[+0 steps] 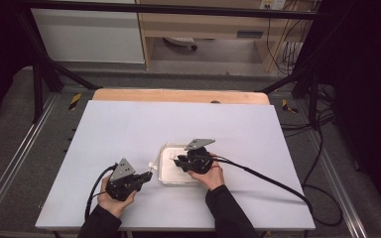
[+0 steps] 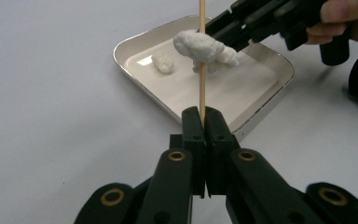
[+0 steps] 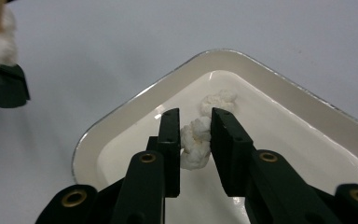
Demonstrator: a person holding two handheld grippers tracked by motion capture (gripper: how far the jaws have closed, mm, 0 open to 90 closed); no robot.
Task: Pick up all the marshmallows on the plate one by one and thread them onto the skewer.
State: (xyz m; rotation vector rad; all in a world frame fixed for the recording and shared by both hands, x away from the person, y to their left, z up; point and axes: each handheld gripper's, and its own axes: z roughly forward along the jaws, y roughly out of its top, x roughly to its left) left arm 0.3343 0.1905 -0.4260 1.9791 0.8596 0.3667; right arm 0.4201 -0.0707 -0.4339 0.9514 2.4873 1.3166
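My left gripper (image 2: 204,112) is shut on a thin wooden skewer (image 2: 202,84) that stands upright from its jaws. A white popcorn piece (image 2: 199,46) is threaded on the skewer. Just beyond it lies a shallow white tray (image 2: 265,100) with one loose popcorn piece (image 2: 164,62) in it. My right gripper (image 3: 195,114) hangs over the tray (image 3: 135,100), shut on another popcorn piece (image 3: 195,142) between its jaws. A further piece (image 3: 219,101) lies in the tray behind it. In the high view the left gripper (image 1: 149,174) sits left of the tray (image 1: 160,168), the right gripper (image 1: 177,161) above it.
The tray rests on a wide white table top (image 1: 129,129) with a wooden strip (image 1: 178,95) at its far edge. Black cables (image 1: 273,181) trail from both grippers. The person's hands (image 1: 211,176) hold the grippers at the near edge.
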